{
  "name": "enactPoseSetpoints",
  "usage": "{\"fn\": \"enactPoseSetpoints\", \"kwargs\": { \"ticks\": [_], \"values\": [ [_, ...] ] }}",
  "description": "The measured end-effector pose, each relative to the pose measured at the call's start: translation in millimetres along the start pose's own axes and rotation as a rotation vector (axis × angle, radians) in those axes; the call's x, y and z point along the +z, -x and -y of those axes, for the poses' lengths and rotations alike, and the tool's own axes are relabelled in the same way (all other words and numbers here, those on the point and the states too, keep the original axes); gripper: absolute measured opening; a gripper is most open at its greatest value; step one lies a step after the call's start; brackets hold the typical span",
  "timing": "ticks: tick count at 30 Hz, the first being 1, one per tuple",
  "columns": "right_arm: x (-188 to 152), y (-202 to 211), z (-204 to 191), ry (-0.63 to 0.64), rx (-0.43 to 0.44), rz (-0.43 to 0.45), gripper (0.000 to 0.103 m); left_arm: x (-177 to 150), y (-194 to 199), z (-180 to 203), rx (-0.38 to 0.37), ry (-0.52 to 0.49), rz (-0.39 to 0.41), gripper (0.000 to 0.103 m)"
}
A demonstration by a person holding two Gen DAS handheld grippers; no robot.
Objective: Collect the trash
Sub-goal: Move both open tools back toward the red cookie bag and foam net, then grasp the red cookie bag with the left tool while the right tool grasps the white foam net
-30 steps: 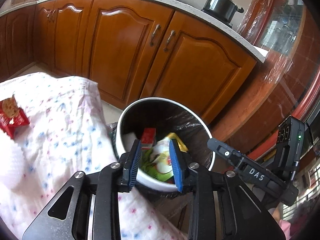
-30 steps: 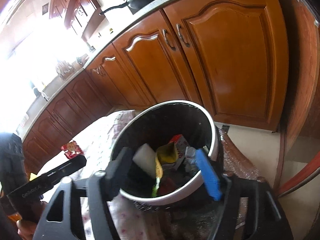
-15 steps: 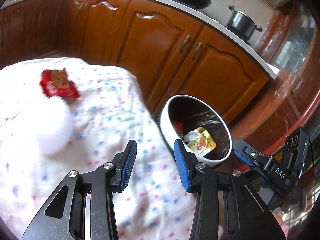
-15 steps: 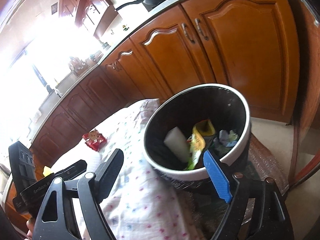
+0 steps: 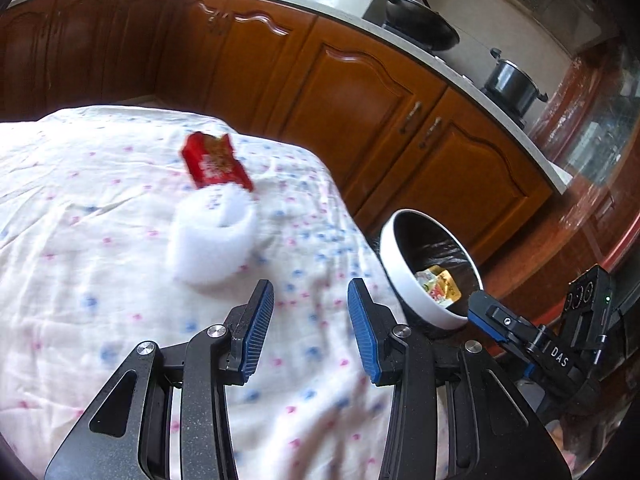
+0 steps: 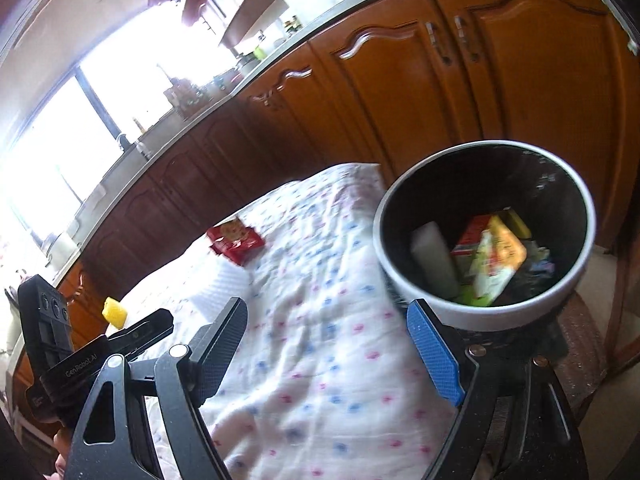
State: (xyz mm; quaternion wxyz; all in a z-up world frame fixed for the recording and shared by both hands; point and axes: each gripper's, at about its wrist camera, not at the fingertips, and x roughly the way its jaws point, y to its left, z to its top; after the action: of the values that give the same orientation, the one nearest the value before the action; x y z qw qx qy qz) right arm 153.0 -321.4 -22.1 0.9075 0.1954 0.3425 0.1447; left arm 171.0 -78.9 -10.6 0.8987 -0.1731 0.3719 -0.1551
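A white-rimmed trash bin [image 5: 394,272] [image 6: 520,312] with a black liner stands beside the table and holds several wrappers and a white foam piece [image 6: 434,264]. On the flowered tablecloth [image 5: 100,240] [image 6: 320,340] lie a red snack wrapper [image 5: 214,162] [image 6: 235,240] and a curled white foam piece [image 5: 212,236] [image 6: 222,284]. A yellow scrap [image 6: 115,312] lies further left. My left gripper [image 5: 310,328] is open and empty over the cloth, just short of the foam piece. My right gripper [image 6: 328,344] is open and empty over the cloth beside the bin.
Brown kitchen cabinets [image 5: 360,96] run behind the table and bin. A black pan [image 5: 420,24] and a steel pot [image 5: 512,80] sit on the counter. The right gripper shows at the left wrist view's right edge [image 5: 532,340]. A bright window [image 6: 80,120] is at the left.
Both grippers have swung left, away from above the bin and over the tablecloth. The red wrapper and white foam piece now lie ahead of the left gripper. Both stayed open and empty.
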Motion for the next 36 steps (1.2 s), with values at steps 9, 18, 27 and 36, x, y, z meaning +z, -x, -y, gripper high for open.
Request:
{"fn": "enactPoseSetpoints", "kwargs": {
  "ticks": [9, 18, 27, 36],
  "values": [
    [-7.0, -32.1, -30.7, 0.019, 0.049, -0.041, 0.094, 0.1, 15.3, -43.2, 0.046, 0.065, 0.015, 0.038],
    [-5.4, -70.7, -68.6, 0.065, 0.099, -0.137, 0.095, 6.4, 25.2, -82.9, 0.105, 0.109, 0.030, 0.038],
    [16.3, -104.6, -96.2, 0.087, 0.126, -0.127, 0.078, 26.2, 24.3, -112.1, 0.141, 0.138, 0.045, 0.038],
    [19.7, -159.0, -90.2, 0.019, 0.182, -0.247, 0.036, 56.0, 2.1, -122.1, 0.141, 0.139, 0.046, 0.046]
  ]
}}
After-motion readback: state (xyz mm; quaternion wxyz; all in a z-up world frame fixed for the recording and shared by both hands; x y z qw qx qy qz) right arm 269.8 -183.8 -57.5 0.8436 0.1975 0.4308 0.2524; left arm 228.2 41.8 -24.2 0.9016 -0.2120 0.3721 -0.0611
